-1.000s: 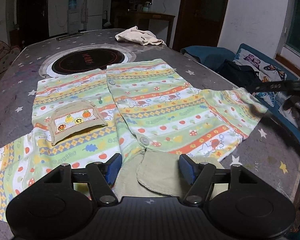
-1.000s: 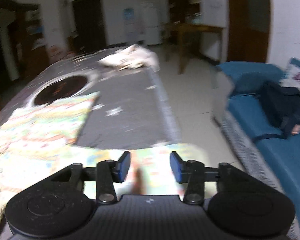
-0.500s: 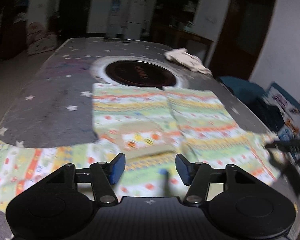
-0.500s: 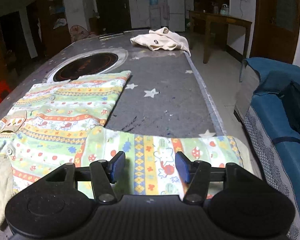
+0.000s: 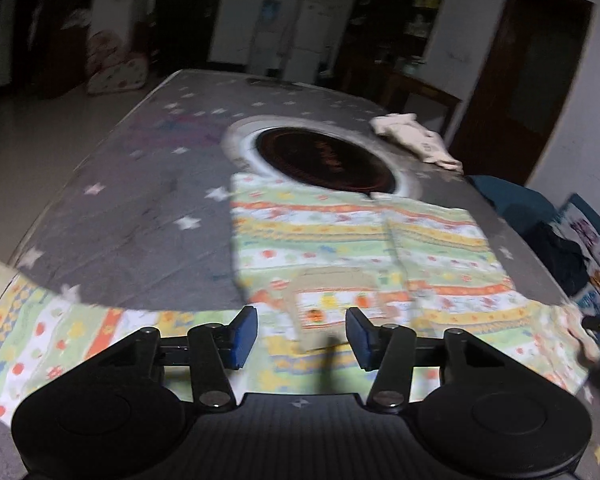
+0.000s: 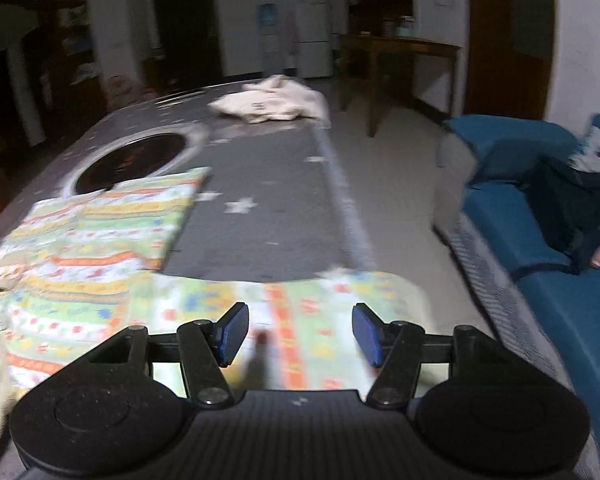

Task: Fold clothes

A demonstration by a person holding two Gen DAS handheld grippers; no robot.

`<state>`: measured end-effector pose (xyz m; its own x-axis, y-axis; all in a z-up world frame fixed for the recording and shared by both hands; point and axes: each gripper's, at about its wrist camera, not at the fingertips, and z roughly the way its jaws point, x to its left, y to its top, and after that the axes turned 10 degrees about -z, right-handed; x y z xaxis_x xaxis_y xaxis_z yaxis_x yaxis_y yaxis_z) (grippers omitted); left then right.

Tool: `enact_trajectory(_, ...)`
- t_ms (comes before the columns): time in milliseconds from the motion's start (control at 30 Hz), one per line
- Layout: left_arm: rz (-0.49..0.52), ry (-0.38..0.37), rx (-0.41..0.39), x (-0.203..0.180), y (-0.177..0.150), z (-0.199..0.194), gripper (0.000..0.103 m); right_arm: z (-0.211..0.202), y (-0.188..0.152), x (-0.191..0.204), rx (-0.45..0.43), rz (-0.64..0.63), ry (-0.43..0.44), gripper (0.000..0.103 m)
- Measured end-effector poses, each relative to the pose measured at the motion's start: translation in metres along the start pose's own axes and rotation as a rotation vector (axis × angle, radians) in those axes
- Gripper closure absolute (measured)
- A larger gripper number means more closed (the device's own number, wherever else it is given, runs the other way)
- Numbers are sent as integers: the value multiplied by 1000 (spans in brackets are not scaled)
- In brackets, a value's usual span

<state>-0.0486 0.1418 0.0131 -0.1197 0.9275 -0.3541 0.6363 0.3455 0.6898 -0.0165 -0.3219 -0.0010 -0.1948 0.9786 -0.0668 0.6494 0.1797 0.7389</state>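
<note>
We see the patterned shirt [image 5: 340, 248] spread flat on the star-printed desk [image 5: 140, 208], sleeves out to each side. Our left tongs [image 5: 302, 336] and right tongs [image 6: 300, 334] hang over it, each with jaws apart and gripping nothing. A cream garment [image 6: 272, 104] lies at the desk's far end.

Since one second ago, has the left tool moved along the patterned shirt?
Yes. The left tool moved sideways toward the shirt's left sleeve: the patterned shirt and the dark round plate in the table now sit further right in its view.
</note>
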Motion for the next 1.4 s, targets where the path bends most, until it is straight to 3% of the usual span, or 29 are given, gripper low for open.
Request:
enact_trajectory(133, 59, -66, 15, -30, -4, -1, 48, -4, -15, -32, 14, 100, -82, 45)
enact_trajectory(233, 105, -106, 32, -51, -9, -1, 44, -4, -26, -55, 29, 199, -94, 45)
enact_trajectory(567, 181, -140, 84, -81, -27, 4, 41, 15, -56, -95, 51, 509, 80, 46)
enact_trajectory(633, 186, -138, 90, -81, -29, 5, 41, 15, -60, -99, 44, 540, 100, 50)
enact_trajectory(767, 185, -134, 105, -80, -33, 7, 41, 12, -64, -106, 6, 600, 133, 73)
enact_trajectory(900, 187, -139, 112, -81, -35, 8, 41, 10, -64, -107, 3, 612, 130, 71)
enact_trajectory(967, 187, -142, 111, -81, -36, 7, 41, 8, -66, -109, 6, 635, 118, 58)
enact_trajectory(1067, 187, -140, 110, -81, -36, 7, 39, 6, -76, -117, 9, 714, 116, 50)
enact_trajectory(1233, 195, -141, 118, -84, -38, 8, 38, 13, -102, -133, 25, 904, 225, 50)
enact_trajectory(1400, 205, -146, 124, -88, -40, 9, 37, 22, -111, -135, 8, 968, 311, 57)
